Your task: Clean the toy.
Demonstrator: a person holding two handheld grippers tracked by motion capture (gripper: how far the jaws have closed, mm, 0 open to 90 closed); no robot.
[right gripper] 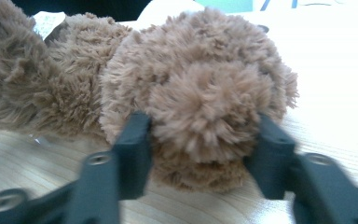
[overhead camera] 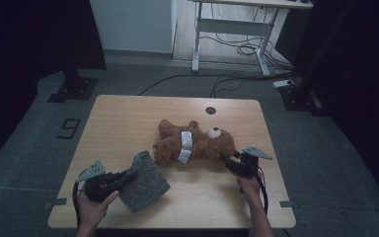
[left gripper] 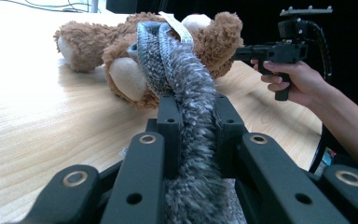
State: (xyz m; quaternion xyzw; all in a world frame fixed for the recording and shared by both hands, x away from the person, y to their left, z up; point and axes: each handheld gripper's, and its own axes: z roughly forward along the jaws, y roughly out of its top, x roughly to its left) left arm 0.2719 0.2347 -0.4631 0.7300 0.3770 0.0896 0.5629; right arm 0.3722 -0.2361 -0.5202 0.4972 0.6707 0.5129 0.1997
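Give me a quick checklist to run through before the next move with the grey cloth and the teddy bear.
1. Left gripper clamped on the grey cloth: ok, jaws pinch the fabric.
2. Cloth lifted off the table: cannot tell, its far end seems to rest there.
3. Right gripper around the teddy bear: ok, jaws straddle one ear.
4. Right grip firm: cannot tell, fur hides the pads.
5. Bear lying flat on the table: ok.
6. White label uncovered: ok.

Brown teddy (overhead camera: 197,143), grey cloth (overhead camera: 145,181)
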